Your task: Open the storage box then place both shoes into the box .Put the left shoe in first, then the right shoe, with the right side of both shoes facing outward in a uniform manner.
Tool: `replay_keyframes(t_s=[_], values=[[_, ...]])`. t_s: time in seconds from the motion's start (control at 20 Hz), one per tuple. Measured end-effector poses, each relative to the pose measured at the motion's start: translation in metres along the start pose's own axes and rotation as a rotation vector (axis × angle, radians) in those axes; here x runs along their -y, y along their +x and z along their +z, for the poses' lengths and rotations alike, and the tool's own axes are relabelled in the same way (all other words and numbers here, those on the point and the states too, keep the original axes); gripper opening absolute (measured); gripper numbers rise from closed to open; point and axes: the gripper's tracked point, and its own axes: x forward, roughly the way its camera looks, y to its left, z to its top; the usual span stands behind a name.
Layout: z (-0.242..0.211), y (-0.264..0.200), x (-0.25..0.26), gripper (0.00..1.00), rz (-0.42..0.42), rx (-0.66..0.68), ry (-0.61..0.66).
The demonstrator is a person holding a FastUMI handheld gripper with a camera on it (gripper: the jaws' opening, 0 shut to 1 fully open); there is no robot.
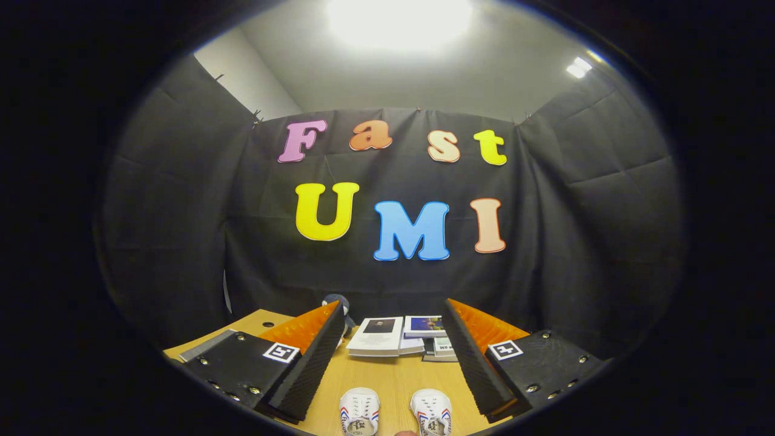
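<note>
My tool (393,357) is spread wide and grips nothing, held level above the surface (387,378). Both shoes (359,412) sit side by side at the near edge of the surface, between my fingers, toes pointing away from me; the other shoe (431,412) is just beside the first, a little apart. Beyond the fingers, toward the far edge, lie some books (378,336). I cannot pick out the storage box from here. By my judgement nothing is done yet: the box is still to open, then the left shoe, then the right.
</note>
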Motion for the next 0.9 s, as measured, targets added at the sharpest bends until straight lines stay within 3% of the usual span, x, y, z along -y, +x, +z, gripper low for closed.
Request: replay_keyframes(t_s=[0.5,0.9], values=[[-0.019,0.002,-0.010,0.98,0.050,-0.014,0.064],[-0.071,0.001,-0.062,0.98,0.243,-0.172,0.268]])
